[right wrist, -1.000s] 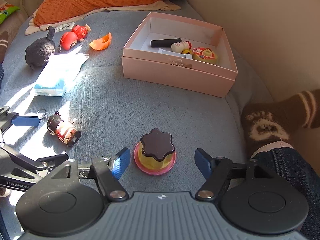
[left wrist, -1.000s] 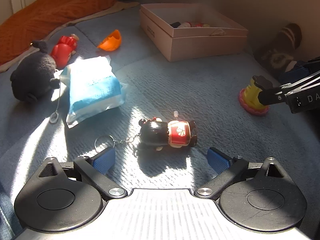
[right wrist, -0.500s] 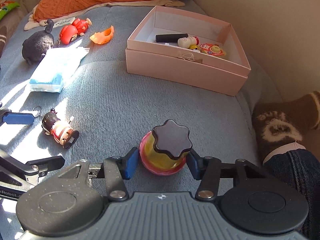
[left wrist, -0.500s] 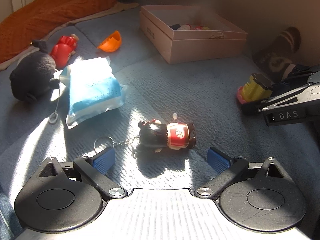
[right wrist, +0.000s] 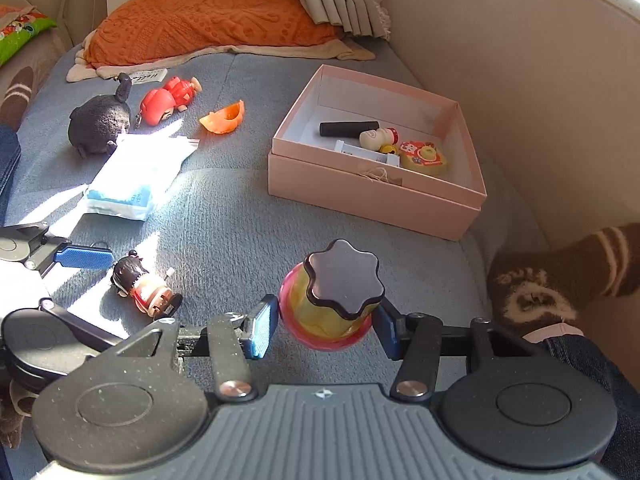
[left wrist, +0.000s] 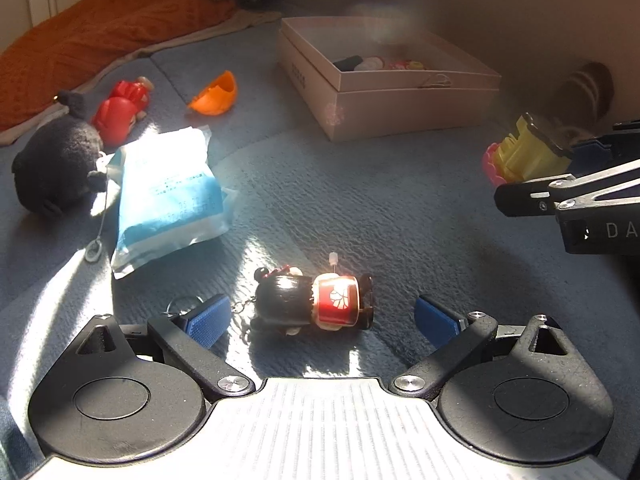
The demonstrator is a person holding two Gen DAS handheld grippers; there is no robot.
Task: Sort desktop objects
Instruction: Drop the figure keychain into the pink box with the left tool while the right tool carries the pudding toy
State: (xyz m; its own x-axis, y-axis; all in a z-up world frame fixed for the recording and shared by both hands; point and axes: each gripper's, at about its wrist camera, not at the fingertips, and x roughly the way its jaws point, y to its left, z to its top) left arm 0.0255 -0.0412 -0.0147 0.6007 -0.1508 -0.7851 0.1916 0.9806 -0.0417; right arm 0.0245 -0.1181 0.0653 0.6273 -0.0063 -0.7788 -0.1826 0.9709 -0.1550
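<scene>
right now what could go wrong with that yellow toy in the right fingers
The yellow toy is pinched low on its rounded body and looks tilted, so it may slip or twist out of the right gripper. On the way to the box it could catch the near wall.

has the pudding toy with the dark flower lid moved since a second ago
Yes. The pudding toy, clamped in the right gripper, has risen off the cushion; in the left wrist view it sits higher against the pink box.

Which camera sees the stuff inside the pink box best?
The right wrist view: it looks down into the pink box, showing each toy. The left wrist view sees the box side-on, only toy tops.
</scene>
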